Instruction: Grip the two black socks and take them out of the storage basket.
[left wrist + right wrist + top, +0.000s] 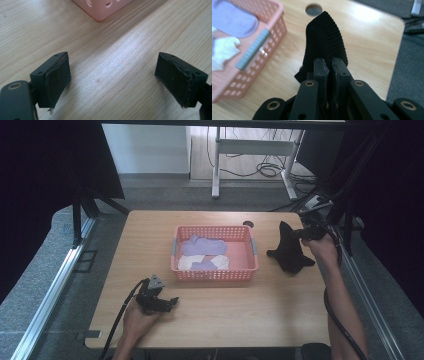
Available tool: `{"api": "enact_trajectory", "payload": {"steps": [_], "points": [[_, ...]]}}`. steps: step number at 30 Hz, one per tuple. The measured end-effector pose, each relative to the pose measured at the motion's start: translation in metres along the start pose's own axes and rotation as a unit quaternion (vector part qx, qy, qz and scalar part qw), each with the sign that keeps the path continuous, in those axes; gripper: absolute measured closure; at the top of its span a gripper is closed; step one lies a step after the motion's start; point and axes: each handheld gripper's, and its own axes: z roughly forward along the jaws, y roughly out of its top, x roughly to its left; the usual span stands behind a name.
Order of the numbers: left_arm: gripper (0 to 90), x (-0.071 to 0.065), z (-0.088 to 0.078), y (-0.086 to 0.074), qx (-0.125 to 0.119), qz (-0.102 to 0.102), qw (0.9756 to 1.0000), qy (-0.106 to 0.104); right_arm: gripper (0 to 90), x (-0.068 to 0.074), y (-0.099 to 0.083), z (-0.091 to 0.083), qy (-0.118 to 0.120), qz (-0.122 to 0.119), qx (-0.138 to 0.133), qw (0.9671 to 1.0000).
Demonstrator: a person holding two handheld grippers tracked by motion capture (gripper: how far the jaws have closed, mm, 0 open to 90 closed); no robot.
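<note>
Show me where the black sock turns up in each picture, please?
High view: the black sock hangs right of the pink basket, its top pinched by the right gripper.
Right gripper view: it fills the centre, clamped between the fingers.
Left gripper view: not in it; open fingers over bare table.
Shared landmark: the basket, centre in the high view, top edge in the left gripper view, left in the right gripper view.

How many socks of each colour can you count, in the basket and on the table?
Purple socks: 2
White socks: 2
Black socks: 1, clamped in the right tool
Total: 5 socks; folds in the basket may hide more.
</note>
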Motion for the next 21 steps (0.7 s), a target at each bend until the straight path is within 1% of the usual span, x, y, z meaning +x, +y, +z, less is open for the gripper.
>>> {"api": "enact_trajectory", "payload": {"steps": [2,5,6,7,13,16,19,21], "points": [[12.8,0.0,0.0,0.0,0.0,-0.002,1.0,0.0,82.7,-0.001,-0.01,0.014,0.003,0.005,0.011,0.9999],[12.8,0.0,0.0,0.0,-0.002,-0.003,1.0,0.0,82.6,-0.002,-0.019,0.028,0.001,0.012,0.026,0.9996],[12.8,0.0,0.0,0.0,-0.002,-0.003,1.0,0.0,82.4,-0.003,-0.025,0.036,0.002,0.019,0.032,0.9993],[12.8,0.0,0.0,0.0,-0.002,-0.003,1.0,0.0,82.3,-0.003,-0.027,0.039,0.001,0.02,0.035,0.9992],[12.9,0.0,0.0,0.0,-0.002,-0.003,1.0,0.0,79.3,-0.005,-0.051,0.07,-0.001,0.039,0.067,0.997],[12.9,0.0,0.0,0.0,-0.002,-0.002,1.0,0.0,74.5,-0.005,-0.057,0.076,0.001,0.042,0.068,0.9968],[12.9,0.0,0.0,0.0,-0.002,-0.003,1.0,0.0,68.3,-0.005,-0.057,0.072,-0.004,0.041,0.056,0.9976],[12.9,0.0,0.0,0.0,-0.002,-0.003,1.0,0.0,62.1,-0.004,-0.055,0.068,-0.005,0.038,0.047,0.9982]]}}
